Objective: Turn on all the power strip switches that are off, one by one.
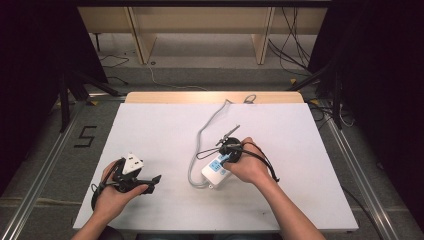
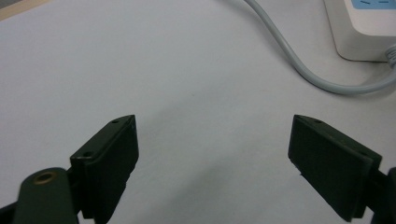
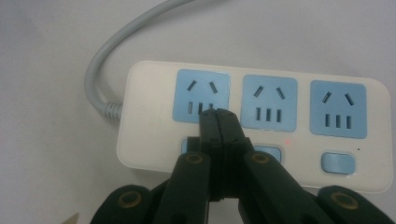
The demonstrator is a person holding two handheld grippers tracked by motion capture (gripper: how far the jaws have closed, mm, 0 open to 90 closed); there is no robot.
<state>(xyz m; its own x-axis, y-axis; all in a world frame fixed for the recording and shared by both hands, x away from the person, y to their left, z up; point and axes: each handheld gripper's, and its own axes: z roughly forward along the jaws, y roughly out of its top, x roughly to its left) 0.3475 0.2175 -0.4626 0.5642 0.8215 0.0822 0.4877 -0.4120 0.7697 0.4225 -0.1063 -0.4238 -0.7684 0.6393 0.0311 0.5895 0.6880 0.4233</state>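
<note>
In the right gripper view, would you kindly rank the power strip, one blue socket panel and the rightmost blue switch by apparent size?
1. power strip
2. blue socket panel
3. rightmost blue switch

White surface sitting on grey floor — pale wooden furniture standing behind, black curtains hanging both sides, cables trailing.

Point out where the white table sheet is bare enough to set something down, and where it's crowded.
The sheet is bare across its far left, between the left gripper and the grey cable, and on the far right beyond the right hand. The crowded spot is the centre, around the power strip, where the closed right gripper hovers.
</note>
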